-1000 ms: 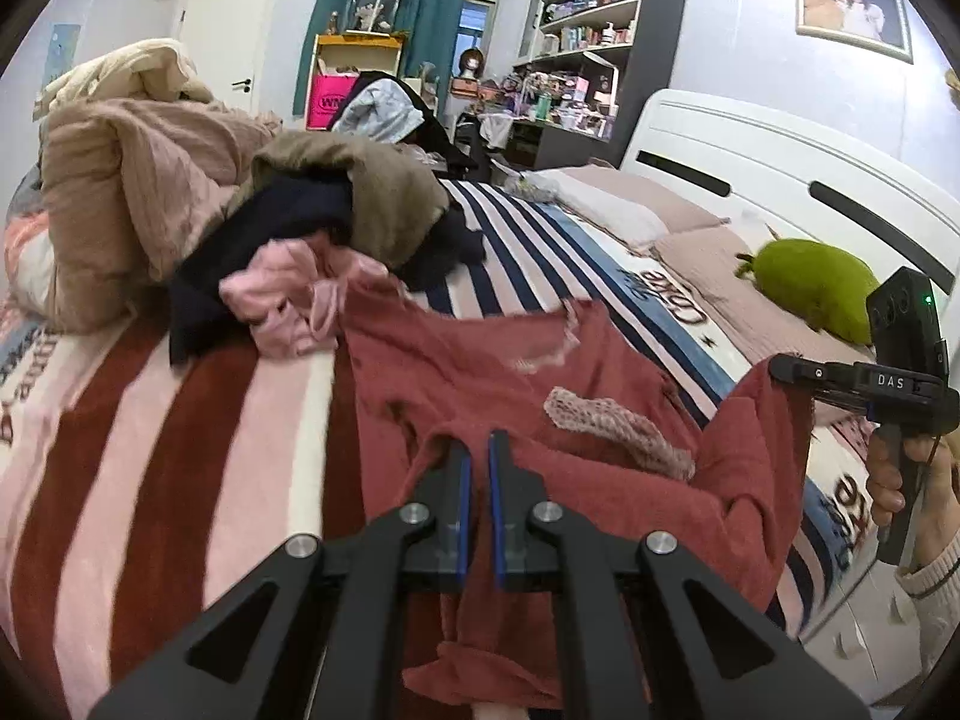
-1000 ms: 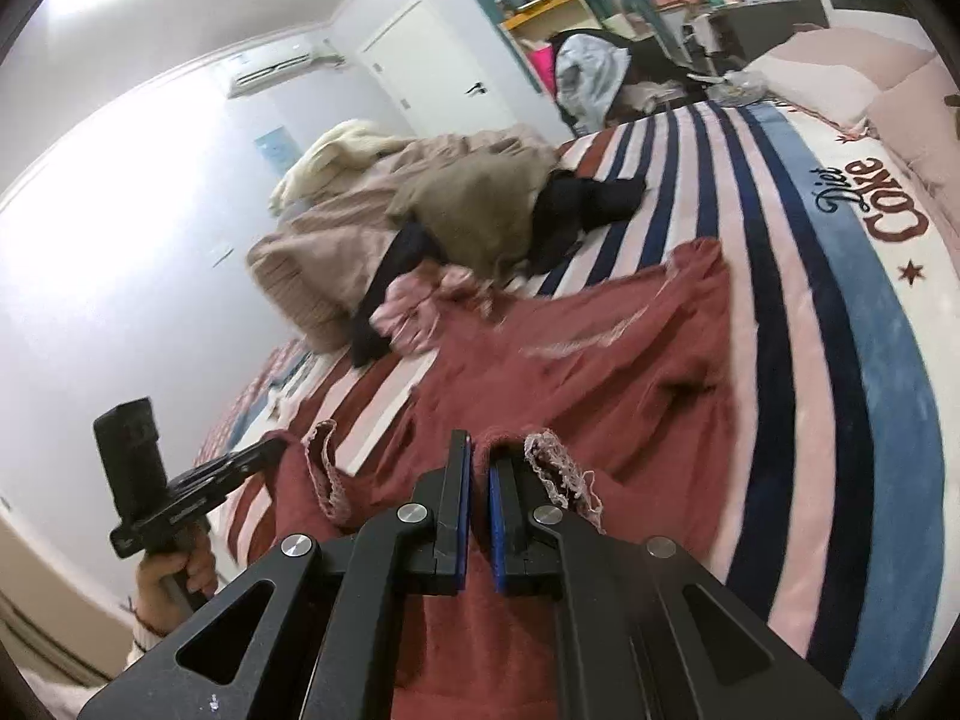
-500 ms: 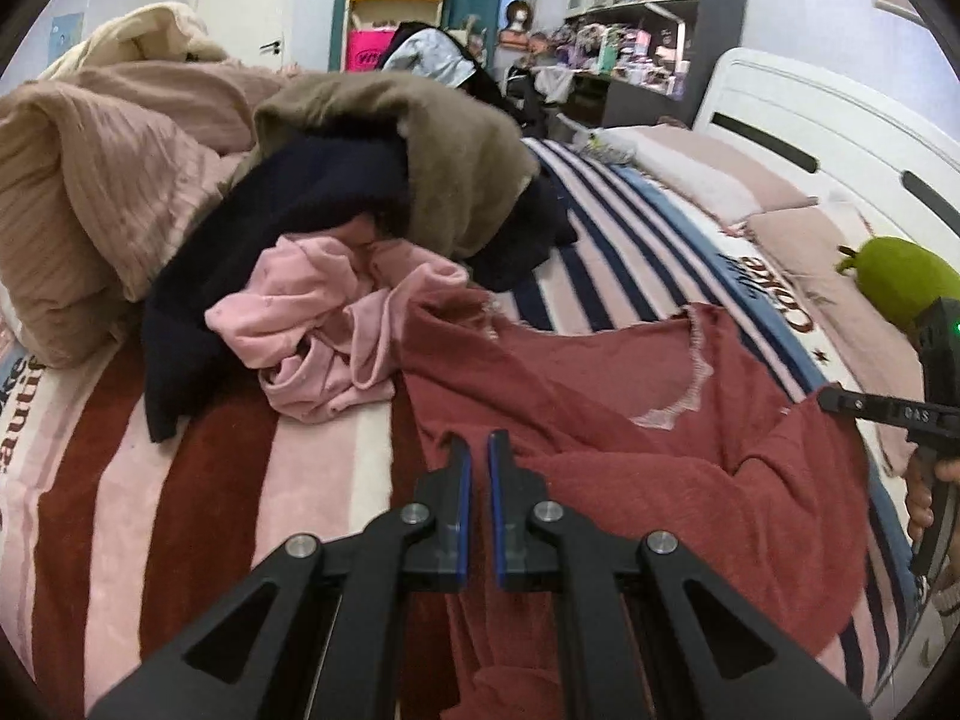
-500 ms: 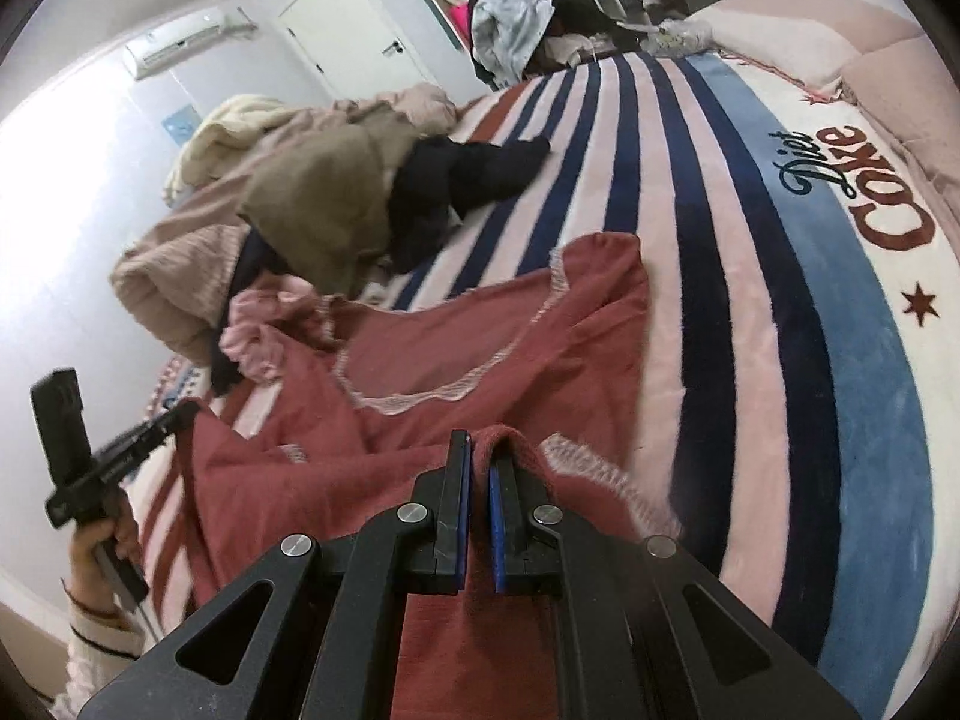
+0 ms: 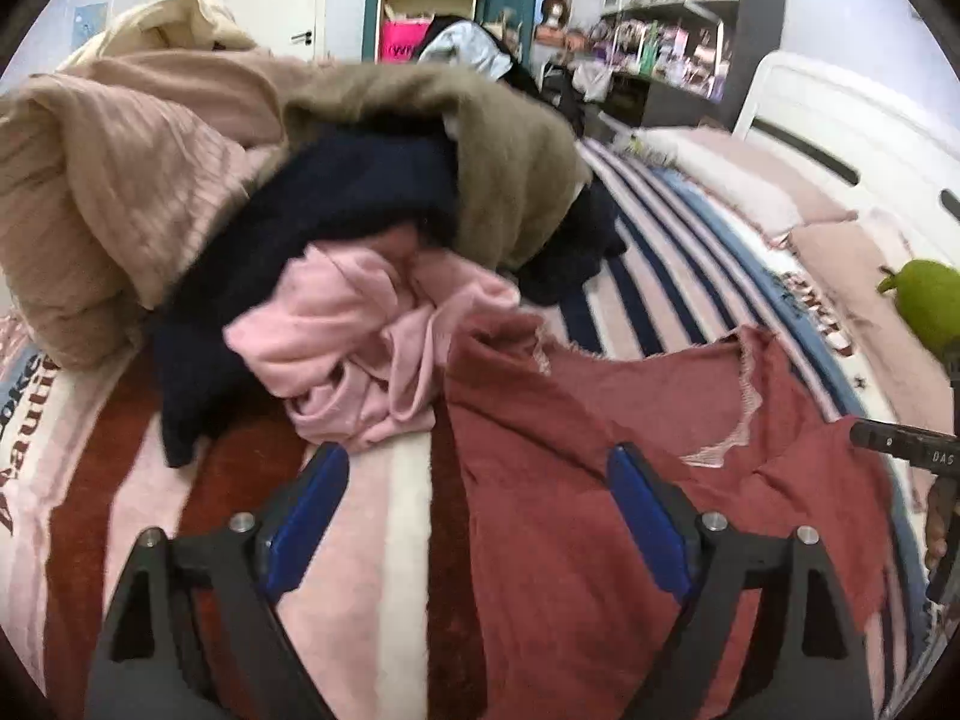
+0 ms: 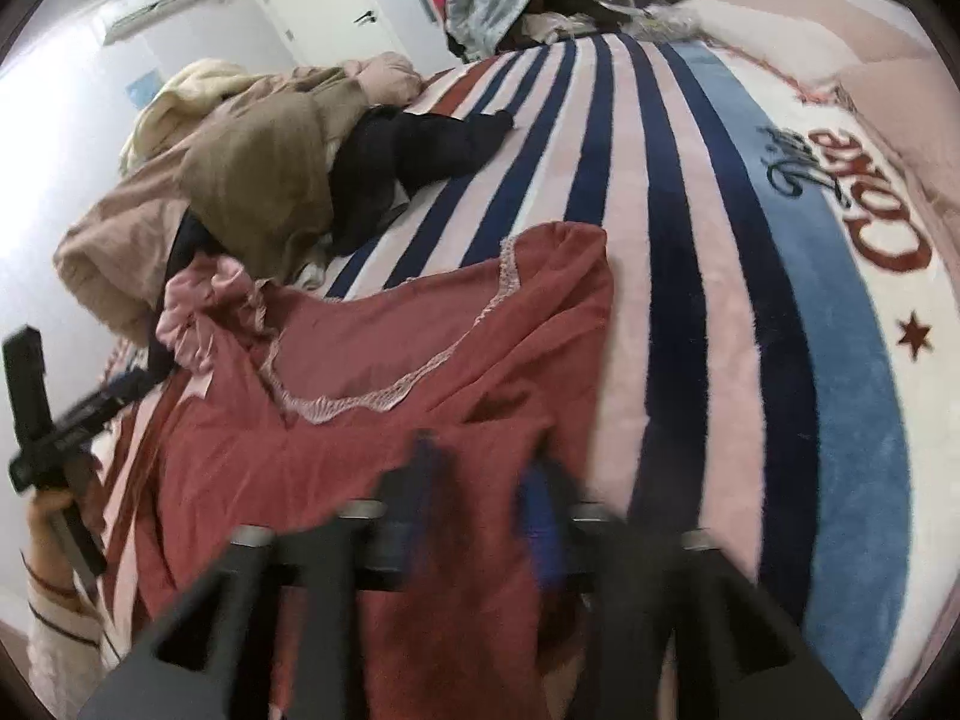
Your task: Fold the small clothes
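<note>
A dark red top (image 5: 600, 420) with a pale lace neckline (image 6: 360, 402) lies spread on the striped blanket (image 6: 690, 240). My left gripper (image 5: 480, 480) hangs low over its left edge. Its jaws are opening wide, and the blue pads (image 5: 312, 504) stand apart from the cloth lying between them. My right gripper (image 6: 480, 480) is blurred over the top's near right part. Its jaws are also opening, with red cloth below them and nothing pinched. Each view shows the other tool's black body (image 6: 54, 426) held in a hand (image 6: 48, 510).
A heap of clothes lies just beyond the red top: a crumpled pink garment (image 5: 360, 348), a navy one (image 5: 336, 210), an olive one (image 5: 492, 168) and a beige knit (image 5: 120, 180). A green plush toy (image 5: 930, 306) and pillows (image 5: 750, 180) sit by the headboard.
Both grippers were shut on the red top and carried it forward and down. Now the top lies on the blanket and both jaws have sprung apart, letting it go.
</note>
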`<state>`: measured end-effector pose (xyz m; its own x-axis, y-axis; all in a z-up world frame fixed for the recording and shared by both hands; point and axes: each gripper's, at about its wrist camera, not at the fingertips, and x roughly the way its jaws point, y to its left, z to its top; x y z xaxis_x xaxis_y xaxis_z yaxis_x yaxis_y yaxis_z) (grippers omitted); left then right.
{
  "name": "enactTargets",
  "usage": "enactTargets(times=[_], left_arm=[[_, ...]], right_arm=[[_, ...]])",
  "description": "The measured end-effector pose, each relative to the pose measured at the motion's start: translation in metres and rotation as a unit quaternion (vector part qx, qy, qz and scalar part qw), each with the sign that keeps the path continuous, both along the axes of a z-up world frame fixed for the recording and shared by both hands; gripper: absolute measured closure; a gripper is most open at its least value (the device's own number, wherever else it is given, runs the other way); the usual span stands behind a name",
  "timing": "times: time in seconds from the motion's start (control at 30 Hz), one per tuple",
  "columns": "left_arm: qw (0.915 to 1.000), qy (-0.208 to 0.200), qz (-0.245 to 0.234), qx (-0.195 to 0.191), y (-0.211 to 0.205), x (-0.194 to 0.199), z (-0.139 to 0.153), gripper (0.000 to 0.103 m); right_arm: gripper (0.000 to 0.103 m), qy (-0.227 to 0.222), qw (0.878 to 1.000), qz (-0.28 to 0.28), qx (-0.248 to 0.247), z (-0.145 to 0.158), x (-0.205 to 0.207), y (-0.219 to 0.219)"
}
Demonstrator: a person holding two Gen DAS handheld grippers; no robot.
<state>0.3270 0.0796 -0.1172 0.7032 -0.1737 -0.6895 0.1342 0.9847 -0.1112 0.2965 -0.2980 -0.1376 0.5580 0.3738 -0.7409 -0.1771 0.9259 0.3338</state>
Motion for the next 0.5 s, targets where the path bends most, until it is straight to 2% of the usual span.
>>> enactTargets(times=[0.03,0.1,0.2,0.3,0.37,0.5], left_arm=[[1.0000,-0.003,-0.005,-0.006,0.003,-0.007,0.006,0.017],[0.9996,-0.007,-0.018,-0.019,0.008,-0.024,0.017,0.016],[0.9983,-0.003,-0.046,-0.037,0.008,-0.049,0.023,0.009],[0.9971,0.006,-0.072,-0.024,0.000,-0.071,0.016,0.009],[0.9961,0.019,-0.083,-0.022,-0.004,-0.082,0.007,0.009],[0.9934,0.046,-0.084,-0.063,0.000,-0.093,-0.011,0.009]], right_arm=[[0.045,-0.012,1.000,-0.001,-0.011,0.007,-0.007,-0.001],[0.045,-0.018,1.000,0.004,-0.015,0.018,-0.020,-0.005],[0.045,-0.030,0.999,0.024,-0.017,0.031,-0.046,-0.005],[0.043,-0.042,0.996,0.064,-0.042,0.037,-0.075,0.007],[0.043,-0.032,0.996,0.078,-0.036,0.033,-0.088,0.014],[0.043,-0.010,0.998,0.067,-0.002,0.017,-0.103,0.010]])
